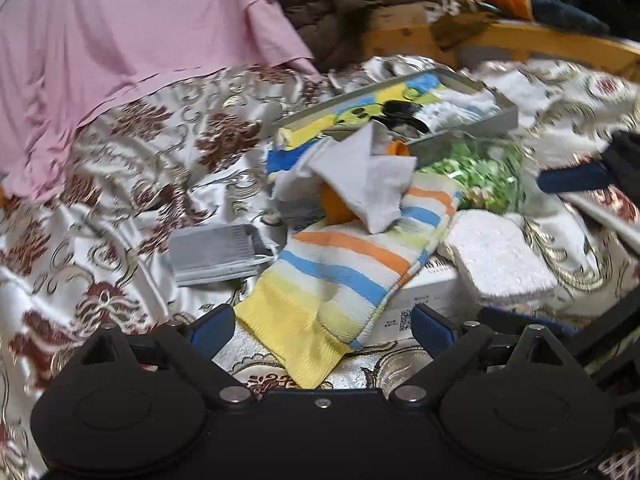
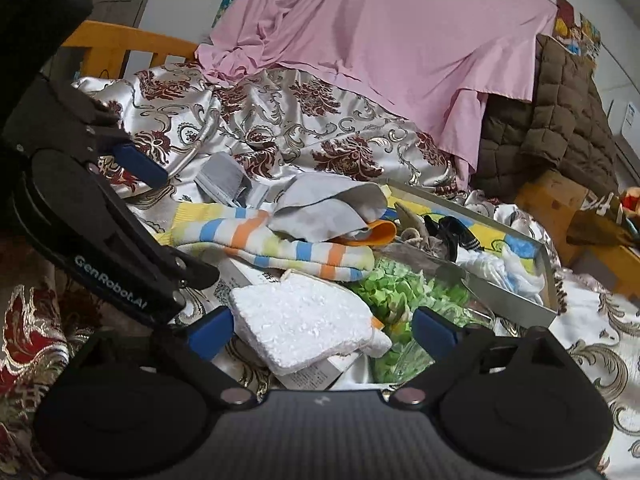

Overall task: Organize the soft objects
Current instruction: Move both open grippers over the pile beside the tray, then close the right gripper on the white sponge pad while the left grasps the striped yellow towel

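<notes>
Striped sock (image 1: 348,264) lies between the wide-apart fingers of the left gripper (image 1: 322,326), not gripped. Right gripper (image 2: 322,330) is wide too, around a white sponge pad (image 2: 304,326)

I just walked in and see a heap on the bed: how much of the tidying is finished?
Partly begun: the grey tray already holds a few small items. Nothing is in hand: the left gripper and right gripper are both open. Left on the bedspread are the striped sock, grey cloth, white pad and folded grey item.

One striped sock (image 1: 352,264), perhaps two sponges (image 2: 304,320).
</notes>
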Demonstrator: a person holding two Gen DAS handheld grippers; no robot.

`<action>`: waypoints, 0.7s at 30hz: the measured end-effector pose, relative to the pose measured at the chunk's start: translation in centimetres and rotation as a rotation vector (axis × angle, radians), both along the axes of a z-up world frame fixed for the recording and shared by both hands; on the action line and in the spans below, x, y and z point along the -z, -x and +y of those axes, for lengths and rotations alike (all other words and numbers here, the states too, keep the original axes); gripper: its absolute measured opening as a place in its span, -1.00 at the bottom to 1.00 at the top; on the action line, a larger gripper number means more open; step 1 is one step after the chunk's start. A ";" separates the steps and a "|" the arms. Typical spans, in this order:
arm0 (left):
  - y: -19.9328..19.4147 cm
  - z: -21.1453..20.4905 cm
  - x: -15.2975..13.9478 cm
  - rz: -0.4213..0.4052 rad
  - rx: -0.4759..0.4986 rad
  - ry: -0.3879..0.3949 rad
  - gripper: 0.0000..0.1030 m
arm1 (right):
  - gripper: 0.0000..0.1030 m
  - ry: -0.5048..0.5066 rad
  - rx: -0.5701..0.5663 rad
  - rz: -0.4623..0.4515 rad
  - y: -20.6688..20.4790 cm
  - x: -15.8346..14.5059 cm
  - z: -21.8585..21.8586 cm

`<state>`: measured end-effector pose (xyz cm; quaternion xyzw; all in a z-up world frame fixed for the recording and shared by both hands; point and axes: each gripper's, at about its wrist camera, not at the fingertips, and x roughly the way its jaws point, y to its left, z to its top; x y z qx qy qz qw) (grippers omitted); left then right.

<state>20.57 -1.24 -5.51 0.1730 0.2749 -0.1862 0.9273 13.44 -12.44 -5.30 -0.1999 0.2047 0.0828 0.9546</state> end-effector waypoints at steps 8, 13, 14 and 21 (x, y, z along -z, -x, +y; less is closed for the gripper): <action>-0.8 0.5 0.4 0.024 0.016 0.013 0.58 | 0.59 -0.005 -0.016 0.016 -0.2 0.1 0.1; -0.8 0.6 0.3 0.035 0.032 0.043 0.27 | 0.41 -0.015 -0.032 0.021 -0.1 0.0 0.0; -0.7 0.5 0.3 0.037 0.041 0.044 0.17 | 0.39 -0.018 -0.036 0.026 -0.2 0.0 0.0; -0.5 0.0 0.7 0.062 0.070 0.034 -0.14 | 0.37 -0.036 -0.044 0.070 -0.6 0.2 0.0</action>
